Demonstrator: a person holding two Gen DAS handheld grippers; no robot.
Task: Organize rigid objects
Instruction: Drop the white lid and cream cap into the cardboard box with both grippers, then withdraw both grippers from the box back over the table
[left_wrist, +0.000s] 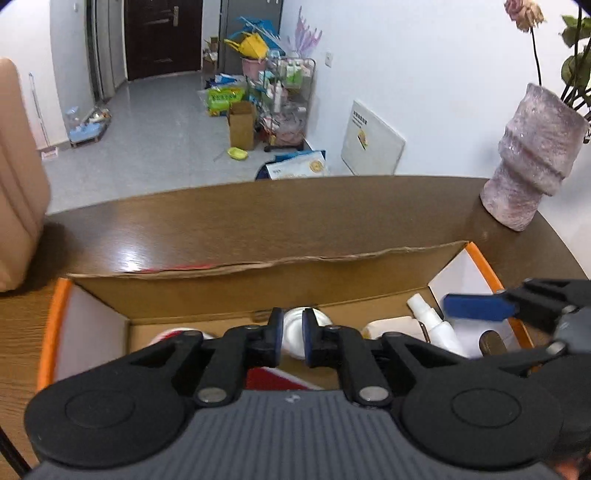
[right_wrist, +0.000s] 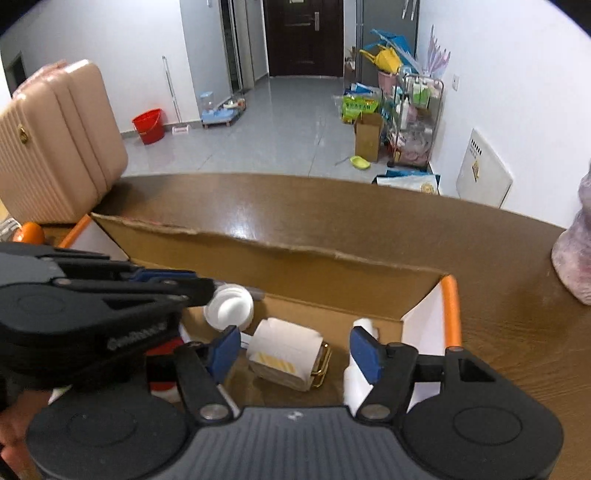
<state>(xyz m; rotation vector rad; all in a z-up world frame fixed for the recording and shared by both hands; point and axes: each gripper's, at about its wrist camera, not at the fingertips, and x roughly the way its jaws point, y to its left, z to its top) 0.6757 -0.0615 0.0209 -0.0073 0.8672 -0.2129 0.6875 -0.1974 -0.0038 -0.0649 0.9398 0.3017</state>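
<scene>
Your right gripper (right_wrist: 291, 349) gapes wide above the white rectangular napkin holder (right_wrist: 286, 352) directly between its fingers. Your left gripper (left_wrist: 292, 334), nearly closed, holds nothing. Expect a stiff, light, slippery piece; grasp its flat sides.

White jar (right_wrist: 229, 308), cream block (right_wrist: 284, 352), spray bottle (left_wrist: 434, 325) inside cardboard box (right_wrist: 295, 266)

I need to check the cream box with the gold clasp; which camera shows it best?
The right wrist view: the cream box lies fully visible between the right gripper's open fingers. The left wrist view shows only its top edge behind a finger.
</scene>
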